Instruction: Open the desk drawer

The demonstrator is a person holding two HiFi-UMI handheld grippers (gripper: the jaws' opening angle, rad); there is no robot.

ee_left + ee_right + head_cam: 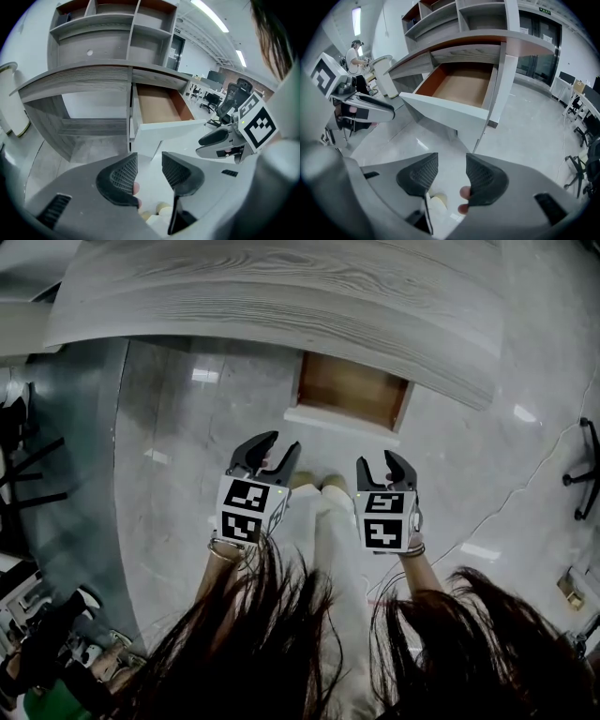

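The grey wood-grain desk runs across the top of the head view. The drawer stands pulled out from under the desk's front edge, toward its right end. Its white front panel faces both grippers, and pale floor shows between it and them.

The left gripper and the right gripper hang side by side above the floor, short of the drawer front and touching nothing. Each one's jaws stand apart with only floor showing between them.

The drawer holds nothing that shows: both gripper views look down onto a bare brown bottom between white sides. The open shelves above the desk also look bare.

In the head view the desk top covers the drawer's rear part, and dark hair hides the lower edge. Whether the front panel has a handle I cannot tell.
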